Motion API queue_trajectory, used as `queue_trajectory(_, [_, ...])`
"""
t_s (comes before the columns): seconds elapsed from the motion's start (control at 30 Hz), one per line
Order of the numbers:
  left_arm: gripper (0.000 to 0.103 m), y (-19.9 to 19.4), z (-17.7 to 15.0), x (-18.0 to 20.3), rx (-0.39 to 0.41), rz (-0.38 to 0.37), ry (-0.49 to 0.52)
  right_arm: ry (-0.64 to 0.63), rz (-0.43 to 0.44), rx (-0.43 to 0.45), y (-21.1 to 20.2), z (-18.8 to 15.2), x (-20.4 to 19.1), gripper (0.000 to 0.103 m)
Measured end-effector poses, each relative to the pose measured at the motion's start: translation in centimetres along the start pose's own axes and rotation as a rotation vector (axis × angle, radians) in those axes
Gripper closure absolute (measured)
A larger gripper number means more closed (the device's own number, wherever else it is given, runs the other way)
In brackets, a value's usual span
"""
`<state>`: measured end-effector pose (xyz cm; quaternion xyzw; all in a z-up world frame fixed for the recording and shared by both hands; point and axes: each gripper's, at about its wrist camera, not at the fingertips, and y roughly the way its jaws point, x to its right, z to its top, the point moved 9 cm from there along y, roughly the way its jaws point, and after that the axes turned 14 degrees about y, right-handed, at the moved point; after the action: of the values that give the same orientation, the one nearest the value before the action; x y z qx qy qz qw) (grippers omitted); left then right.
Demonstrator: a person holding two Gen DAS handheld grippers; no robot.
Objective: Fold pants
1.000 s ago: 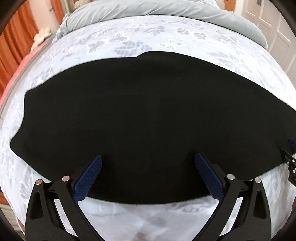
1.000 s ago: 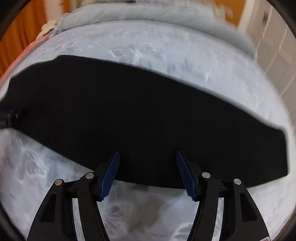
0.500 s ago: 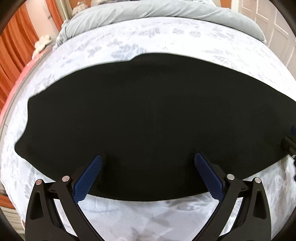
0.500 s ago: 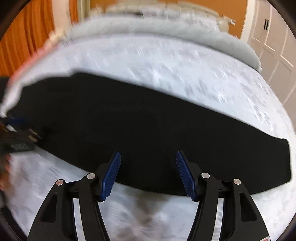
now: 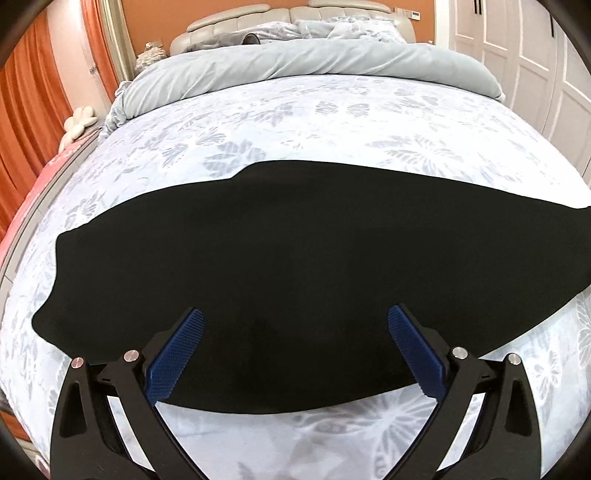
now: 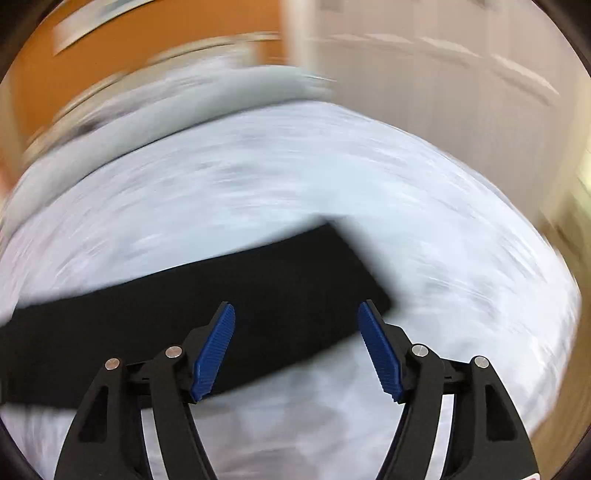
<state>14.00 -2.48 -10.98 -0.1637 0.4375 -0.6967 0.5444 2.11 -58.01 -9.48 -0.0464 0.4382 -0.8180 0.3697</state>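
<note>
Pants (image 5: 314, 266) flat below both hand-held grippers.

A bedroom with orange walls (image 5: 155, 22). A wide bed (image 5: 369, 122) fills the view, covered by a pale sheet printed with grey leaves and butterflies. A grey duvet (image 5: 295, 62) lies bunched across the far end, below a padded beige headboard (image 5: 288, 16). Orange curtains (image 5: 33, 96) hang at the left. White panelled doors (image 5: 517, 48) stand at the right. The right wrist view is blurred.
</note>
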Motion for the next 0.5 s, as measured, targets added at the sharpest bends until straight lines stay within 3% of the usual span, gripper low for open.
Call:
queue_trajectory(0.1, [0.005,0.4,0.0,0.8,-0.012,-0.004,0.011,0.149,-0.038,-0.039,2.7,1.1,5.5,0.035])
queue_trajectory(0.2, [0.005,1.0,-0.1,0.9,-0.029,-0.011,0.012,0.2,-0.035,-0.101,5.5,0.1,7.7,0.035])
queue_trajectory(0.27, [0.005,1.2,-0.2,1.2,-0.035,-0.013,0.013,0.192,-0.017,-0.085,6.2,-0.1,7.2,0.031])
queue_trajectory(0.33, [0.005,1.5,-0.1,0.8,-0.036,-0.004,0.015,0.145,-0.046,-0.05,5.9,0.7,6.0,0.033])
queue_trajectory(0.43, [0.005,1.2,-0.1,0.7,-0.037,-0.013,0.004,0.126,-0.008,0.02,4.7,2.1,5.1,0.033])
queue_trajectory(0.5, [0.005,1.3,0.1,0.6,-0.036,-0.024,-0.005,0.093,0.016,-0.004,5.1,2.1,4.1,0.04])
